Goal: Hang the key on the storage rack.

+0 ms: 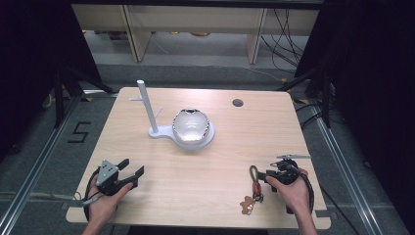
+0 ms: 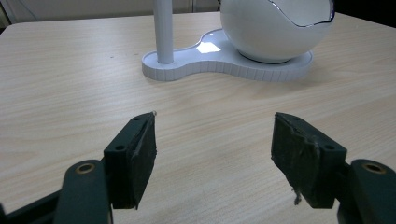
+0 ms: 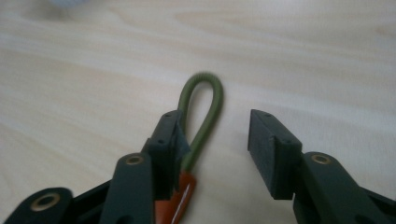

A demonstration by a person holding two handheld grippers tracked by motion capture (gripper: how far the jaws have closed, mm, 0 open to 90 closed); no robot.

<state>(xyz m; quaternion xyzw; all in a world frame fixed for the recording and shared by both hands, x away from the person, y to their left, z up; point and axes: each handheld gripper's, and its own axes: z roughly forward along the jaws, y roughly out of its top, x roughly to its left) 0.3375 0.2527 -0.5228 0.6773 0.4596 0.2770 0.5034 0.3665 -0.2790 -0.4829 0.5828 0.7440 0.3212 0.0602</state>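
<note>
left gripper [image 1: 131, 175] sits near the front-left corner of the table [image 1: 161, 161], jaws spread wide w/ nothing between them, just bare wood under it in the left gripper view. basically idle, pointing toward the middle.

further in, past centre, there's the white stand [image 1: 182, 136]: a thin post with little side pegs [image 1: 145, 105] on the left end of the base and a shiny white egg-shaped bowl [image 1: 191, 125] on the right end. well apart from both grippers.

right side: the keychain [image 1: 254, 188] lies flat near the front-right edge, olive green loop [image 3: 201, 116] at the top, an orange-red piece [image 3: 180, 200] below it, and a small brown bear-shaped tag [image 1: 247, 204] at the bottom end. the right gripper [image 1: 266, 175] is down at it w/ jaws apart, not clamped yet. in the right gripper view the loop sits right against the left-hand pad [image 3: 170, 140], the other pad well off it, so it's off-centre.

what could go wrong imo: if the jaws close as is, the cord could just get shoved sideways or roll out, bc it's thin and flat on the table. pads may scrape the wood instead. a grip on one strand only could let the keychain swing and slip when lifted, esp w/ the bear tag dangling.
</note>
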